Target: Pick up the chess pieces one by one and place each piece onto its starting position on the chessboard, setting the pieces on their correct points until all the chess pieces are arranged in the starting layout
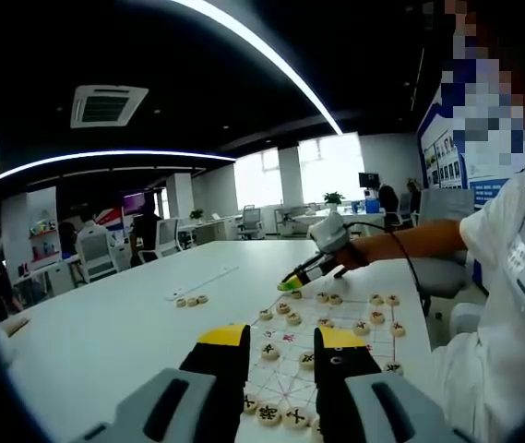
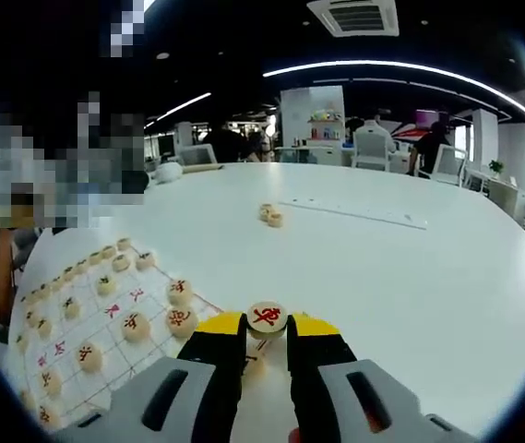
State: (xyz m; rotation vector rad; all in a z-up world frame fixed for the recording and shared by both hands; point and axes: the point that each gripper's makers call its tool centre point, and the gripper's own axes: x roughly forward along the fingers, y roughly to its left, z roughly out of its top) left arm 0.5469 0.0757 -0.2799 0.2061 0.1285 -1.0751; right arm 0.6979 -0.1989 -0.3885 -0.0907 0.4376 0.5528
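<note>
- Open-plan office, dark ceiling with curved light strips, and a broad white worktop [image 1: 105,323] carrying a Chinese chess board [image 1: 322,346].
- Left gripper view: the left claw [image 1: 282,355] hangs above the board's near edge, jaws moderately apart with nothing between them. Round pale pieces sit on the grid lines ahead, and a few spare pieces [image 1: 190,301] lie off the board toward 10 o'clock. At 1 o'clock the right claw [image 1: 290,282], held by a person's hand, reaches down to the far end of the board.
- Right gripper view: the right claw [image 2: 264,343] is closed on a red-marked piece [image 2: 267,317], pinched by its rim at the jaw tips, close over the board's edge. The board [image 2: 105,323] spreads toward 9 o'clock with red-marked and black-marked pieces on its points. Two spare pieces [image 2: 270,216] wait on the worktop at 12 o'clock.
- Risk, as I judge it: the disc is gripped only by its edge, so it may tip or skid on release and land off its point, or nudge the piece just beside it.
- Writing: each piece bears a red or black character, too small to read with certainty.
</note>
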